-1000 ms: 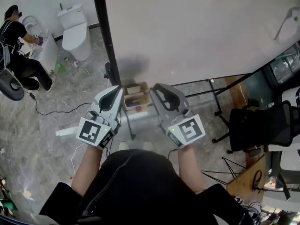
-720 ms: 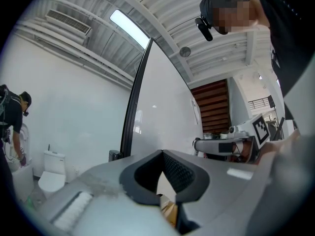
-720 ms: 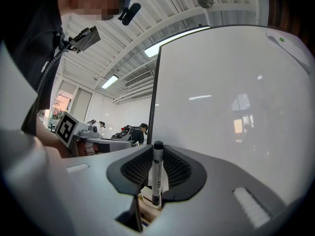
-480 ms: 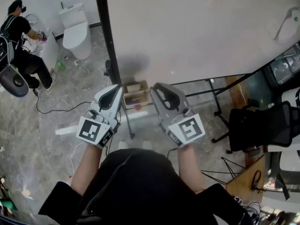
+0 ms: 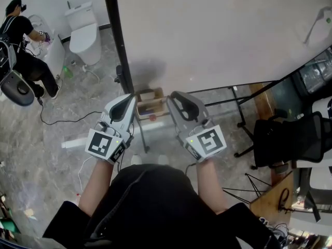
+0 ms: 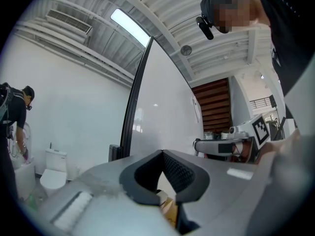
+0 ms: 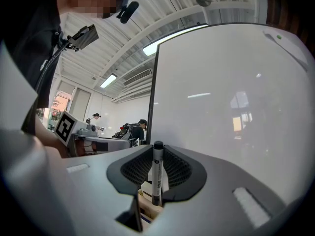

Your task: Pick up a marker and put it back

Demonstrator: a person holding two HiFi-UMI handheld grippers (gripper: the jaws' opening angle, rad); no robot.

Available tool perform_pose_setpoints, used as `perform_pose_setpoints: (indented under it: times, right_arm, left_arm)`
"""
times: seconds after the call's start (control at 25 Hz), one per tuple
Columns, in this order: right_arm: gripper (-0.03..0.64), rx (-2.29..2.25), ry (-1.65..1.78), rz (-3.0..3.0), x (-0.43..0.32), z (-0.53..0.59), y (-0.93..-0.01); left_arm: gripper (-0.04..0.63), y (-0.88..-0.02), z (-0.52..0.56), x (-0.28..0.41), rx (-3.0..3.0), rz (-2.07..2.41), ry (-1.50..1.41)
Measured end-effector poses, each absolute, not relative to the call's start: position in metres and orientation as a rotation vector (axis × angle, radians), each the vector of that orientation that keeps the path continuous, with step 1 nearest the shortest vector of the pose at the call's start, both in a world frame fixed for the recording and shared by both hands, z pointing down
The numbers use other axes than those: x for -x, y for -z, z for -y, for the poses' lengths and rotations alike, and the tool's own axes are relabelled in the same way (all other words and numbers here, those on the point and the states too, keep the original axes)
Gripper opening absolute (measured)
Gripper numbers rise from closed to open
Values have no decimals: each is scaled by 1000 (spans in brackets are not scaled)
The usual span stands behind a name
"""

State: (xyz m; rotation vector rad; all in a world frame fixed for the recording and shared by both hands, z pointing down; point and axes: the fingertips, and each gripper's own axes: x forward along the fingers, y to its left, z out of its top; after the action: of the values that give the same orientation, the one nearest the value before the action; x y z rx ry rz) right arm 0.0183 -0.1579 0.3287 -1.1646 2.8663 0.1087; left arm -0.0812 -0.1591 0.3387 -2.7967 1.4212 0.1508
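- A big whiteboard [image 5: 218,35] fills the far right, above a grey marbled floor [image 5: 46,154]
- Far left, a person [image 5: 21,40] bends beside a white toilet [image 5: 83,32]
- The left gripper [image 5: 127,101], near the board's lower left corner, has its jaws pressed together, empty
- The right gripper [image 5: 174,97] is just right of it
- A small cardboard box [image 5: 150,104] sits between their tips
- The marker [image 7: 157,173] stands upright, pinched in the right gripper's jaws above the box

My head camera looks steeply down over the left tool [image 5: 126,104] and right tool [image 5: 177,100] to the floor [image 5: 31,154]. Each tool's camera sits close behind its jaws, facing upward; all three share the whiteboard [image 5: 218,35].
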Motion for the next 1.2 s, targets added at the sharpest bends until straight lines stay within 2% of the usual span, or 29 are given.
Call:
perform_pose_setpoints:
  times: [1.2]
  right_arm:
    - [77, 1204, 44, -2928, -19, 182, -384]
  left_arm:
    - [5, -366, 170, 85, 2827, -1478, -92]
